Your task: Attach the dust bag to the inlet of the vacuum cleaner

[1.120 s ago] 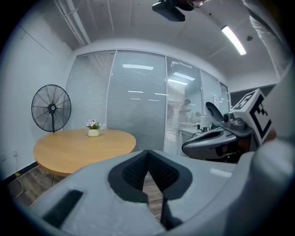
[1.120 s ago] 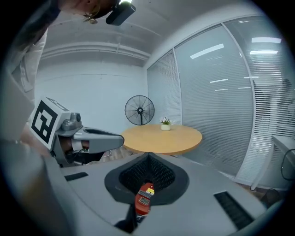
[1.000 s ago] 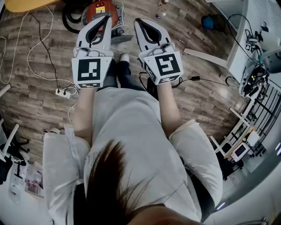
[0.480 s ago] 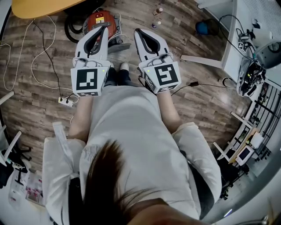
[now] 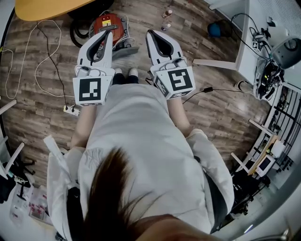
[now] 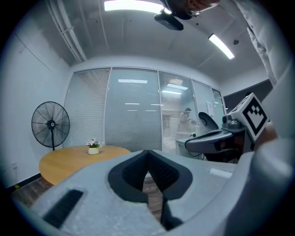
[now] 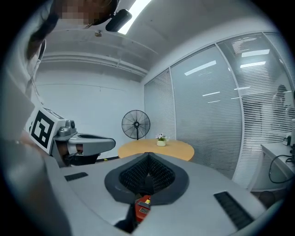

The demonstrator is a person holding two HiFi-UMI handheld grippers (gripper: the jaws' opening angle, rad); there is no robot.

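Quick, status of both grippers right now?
Left gripper: closed, holding nothing.
Right gripper: closed, holding nothing.

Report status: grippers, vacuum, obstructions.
Left gripper and right gripper shut, empty. Vacuum cleaner on floor ahead, untouched; no dust bag seen. Power strip on floor, left.

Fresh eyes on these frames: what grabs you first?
The left gripper and right gripper are held side by side ahead of the person, jaws shut and empty. Just beyond their tips, the red vacuum cleaner sits on the wood floor, near a round wooden table.
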